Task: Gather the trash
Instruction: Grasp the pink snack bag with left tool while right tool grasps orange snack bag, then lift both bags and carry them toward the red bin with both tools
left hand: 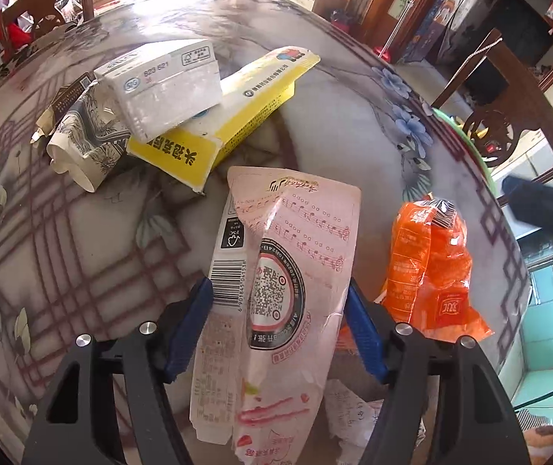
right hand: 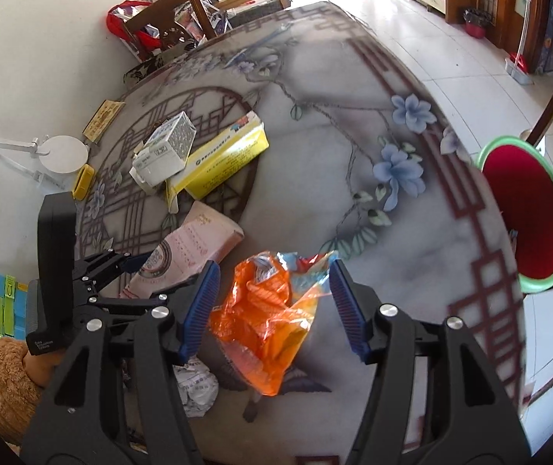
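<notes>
- Left hand-held gripper (left hand: 278, 325): jaws apart, with the pink flattened carton (left hand: 276, 271) lying between the blue pads (left hand: 189, 333); contact between pads and carton cannot be confirmed.
- White box (left hand: 168, 85): rests on top of the yellow box (left hand: 222, 116), further in from the near edge of the surface (left hand: 354, 124); a crumpled paper cup (left hand: 83, 147) lies touching them on the left.
- Crumpled white paper (right hand: 195, 387): lies near the near edge of the surface, between the two grippers.
- Right hand-held gripper (right hand: 272, 310): jaws apart, straddling the orange plastic wrapper (right hand: 261, 321); neither pad visibly presses on it.
- Orange plastic wrapper: lies on the surface just beside the pink flattened carton, toward the right edge.
- Red basin with green rim (right hand: 524, 213): sits beyond the right edge of the surface, below its level.
</notes>
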Motion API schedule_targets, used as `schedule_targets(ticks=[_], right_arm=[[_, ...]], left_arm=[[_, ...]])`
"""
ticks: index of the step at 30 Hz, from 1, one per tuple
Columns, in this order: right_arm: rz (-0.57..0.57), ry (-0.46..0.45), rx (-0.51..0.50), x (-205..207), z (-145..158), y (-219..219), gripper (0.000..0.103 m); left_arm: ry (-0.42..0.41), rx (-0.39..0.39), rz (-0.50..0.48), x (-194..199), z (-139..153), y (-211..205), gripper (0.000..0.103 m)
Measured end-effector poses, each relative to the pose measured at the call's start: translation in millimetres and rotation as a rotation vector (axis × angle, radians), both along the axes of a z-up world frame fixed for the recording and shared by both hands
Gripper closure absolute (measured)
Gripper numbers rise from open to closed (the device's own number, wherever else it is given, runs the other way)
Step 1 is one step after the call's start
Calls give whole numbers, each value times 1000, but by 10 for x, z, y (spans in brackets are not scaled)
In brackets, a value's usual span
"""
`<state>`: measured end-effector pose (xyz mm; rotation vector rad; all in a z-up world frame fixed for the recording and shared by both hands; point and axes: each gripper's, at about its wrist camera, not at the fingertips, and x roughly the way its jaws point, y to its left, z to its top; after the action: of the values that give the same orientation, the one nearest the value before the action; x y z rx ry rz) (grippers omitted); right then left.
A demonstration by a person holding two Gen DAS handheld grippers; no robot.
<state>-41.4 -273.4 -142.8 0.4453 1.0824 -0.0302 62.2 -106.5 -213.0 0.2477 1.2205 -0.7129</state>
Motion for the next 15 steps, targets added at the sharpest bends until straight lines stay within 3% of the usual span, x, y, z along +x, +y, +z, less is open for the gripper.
schedule_targets(ticks=[10, 15], right_arm=[[-56, 107, 77, -53, -313, 113, 41], [-68, 142, 107, -35, -460, 171, 41]], left_arm=[[17, 6, 22, 44, -67, 106, 30], [32, -15, 47, 53, -73, 193, 33]])
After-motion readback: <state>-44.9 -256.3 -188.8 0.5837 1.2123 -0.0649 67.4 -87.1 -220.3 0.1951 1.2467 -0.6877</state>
